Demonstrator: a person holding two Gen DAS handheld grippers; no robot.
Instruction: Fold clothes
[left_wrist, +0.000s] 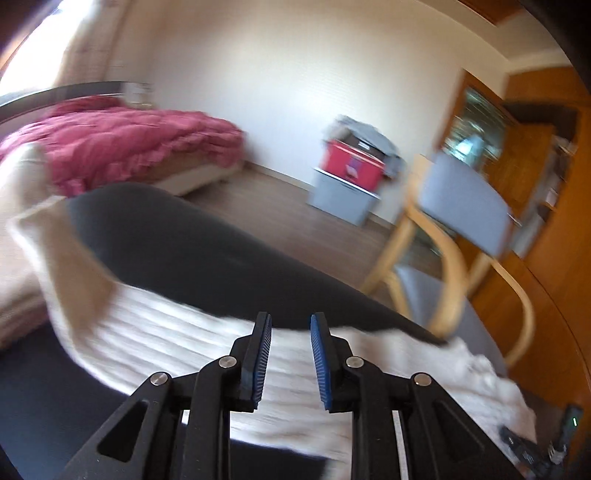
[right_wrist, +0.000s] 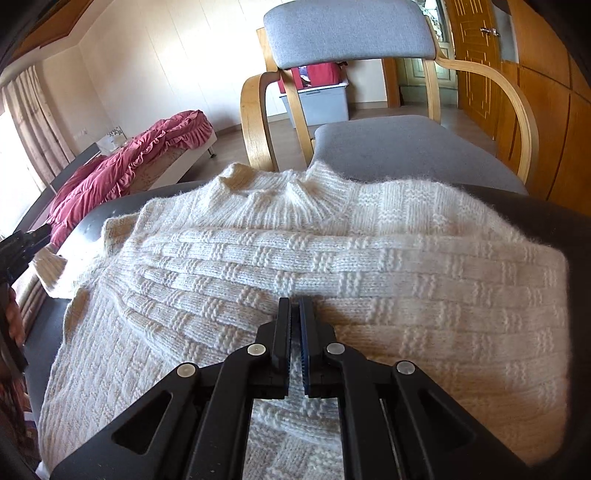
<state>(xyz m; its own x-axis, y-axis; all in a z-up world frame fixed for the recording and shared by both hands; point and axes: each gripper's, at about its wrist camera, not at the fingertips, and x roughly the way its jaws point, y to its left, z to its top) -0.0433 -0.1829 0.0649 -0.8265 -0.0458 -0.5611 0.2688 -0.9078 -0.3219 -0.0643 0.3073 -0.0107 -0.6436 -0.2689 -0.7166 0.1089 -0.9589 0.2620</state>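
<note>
A cream knit sweater (right_wrist: 332, 266) lies spread on the dark table (right_wrist: 554, 229), collar towards the chair, with one sleeve folded across its body. My right gripper (right_wrist: 294, 301) is shut, its tips low over the middle of the folded sleeve; I see no cloth pinched between the pads. In the blurred left wrist view my left gripper (left_wrist: 290, 321) is open above the sweater (left_wrist: 166, 332), with nothing between its blue pads (left_wrist: 263, 354). The other sleeve trails off to the table's left side (right_wrist: 51, 269), close to the hand-held left gripper (right_wrist: 37, 236) at the frame's edge.
A grey chair with bent wood arms (right_wrist: 351, 37) stands at the table's far side. Beyond it are stacked boxes (left_wrist: 347, 184), a bed with a red cover (left_wrist: 129, 144) and wooden doors (right_wrist: 476, 59). A person's hand (right_wrist: 14, 321) shows at the left.
</note>
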